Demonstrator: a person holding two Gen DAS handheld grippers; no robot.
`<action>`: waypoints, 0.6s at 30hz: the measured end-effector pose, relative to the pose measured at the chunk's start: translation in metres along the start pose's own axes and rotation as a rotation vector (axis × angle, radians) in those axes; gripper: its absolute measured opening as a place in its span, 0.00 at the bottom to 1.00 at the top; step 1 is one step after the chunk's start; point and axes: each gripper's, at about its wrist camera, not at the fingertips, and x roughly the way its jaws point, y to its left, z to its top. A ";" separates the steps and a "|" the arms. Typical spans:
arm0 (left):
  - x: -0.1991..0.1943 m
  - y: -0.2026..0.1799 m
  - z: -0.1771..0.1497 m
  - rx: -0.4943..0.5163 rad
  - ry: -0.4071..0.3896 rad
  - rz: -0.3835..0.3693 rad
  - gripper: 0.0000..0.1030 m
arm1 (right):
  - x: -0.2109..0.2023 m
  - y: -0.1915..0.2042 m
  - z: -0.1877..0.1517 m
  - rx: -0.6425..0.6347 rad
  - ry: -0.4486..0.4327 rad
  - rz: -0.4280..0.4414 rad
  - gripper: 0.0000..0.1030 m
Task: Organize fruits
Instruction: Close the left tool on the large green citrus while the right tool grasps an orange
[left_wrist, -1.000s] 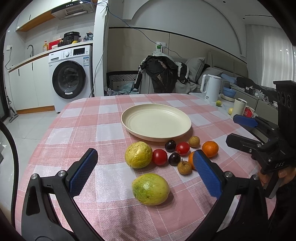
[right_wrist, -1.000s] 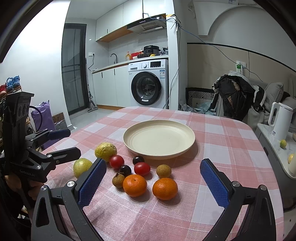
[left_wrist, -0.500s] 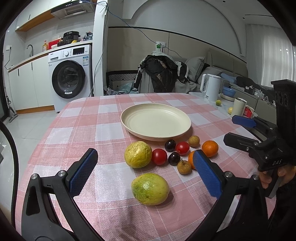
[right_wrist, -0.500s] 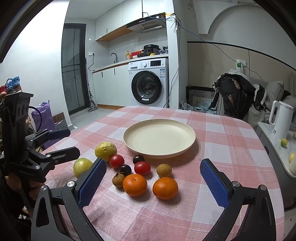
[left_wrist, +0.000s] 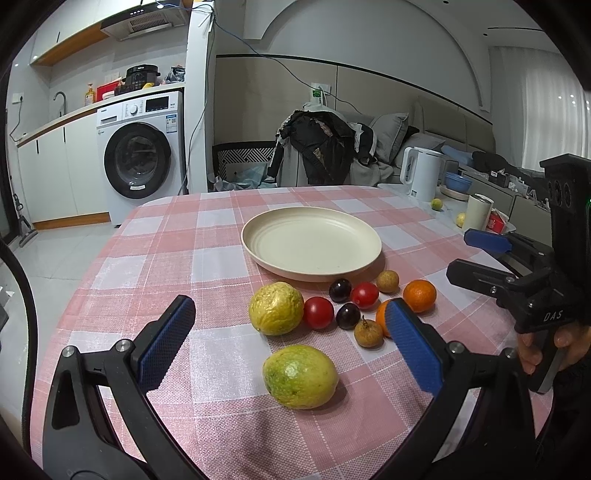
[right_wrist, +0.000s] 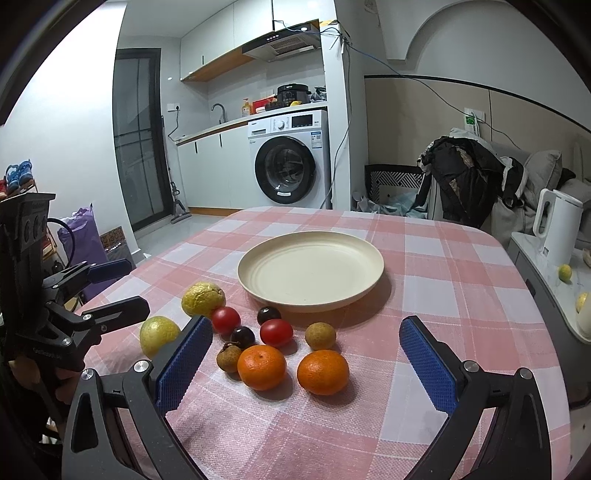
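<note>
An empty cream plate (left_wrist: 312, 242) (right_wrist: 310, 267) sits mid-table on the pink checked cloth. In front of it lie two yellow-green fruits (left_wrist: 300, 376) (left_wrist: 276, 308), two red tomatoes (left_wrist: 318, 312), two dark plums (left_wrist: 340, 290), two brown longans (left_wrist: 368, 333) and two oranges (right_wrist: 261, 366) (right_wrist: 323, 372). My left gripper (left_wrist: 290, 349) is open and empty, its jaws either side of the nearer yellow-green fruit, above the table. My right gripper (right_wrist: 306, 363) is open and empty, jaws either side of the two oranges. Each gripper shows in the other's view (left_wrist: 517, 266) (right_wrist: 85, 295).
A white kettle (left_wrist: 421, 173), a blue bowl and a cup (left_wrist: 478, 212) stand on a side counter right of the table. A chair draped with dark clothes (left_wrist: 317, 147) is behind the far edge. A washing machine (left_wrist: 142, 155) stands far left.
Almost nothing has moved. Both grippers stay open and hover in nearly the same place; the fruits and plate are unmoved.
</note>
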 end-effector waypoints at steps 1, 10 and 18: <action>0.000 0.000 0.000 0.001 -0.001 0.000 1.00 | 0.000 0.000 0.000 0.000 -0.002 0.002 1.00; 0.003 0.000 0.000 0.000 0.018 0.005 1.00 | 0.006 -0.006 -0.001 0.030 0.063 -0.003 1.00; 0.012 -0.009 -0.006 0.073 0.116 0.001 1.00 | 0.019 -0.016 0.002 0.047 0.152 -0.043 1.00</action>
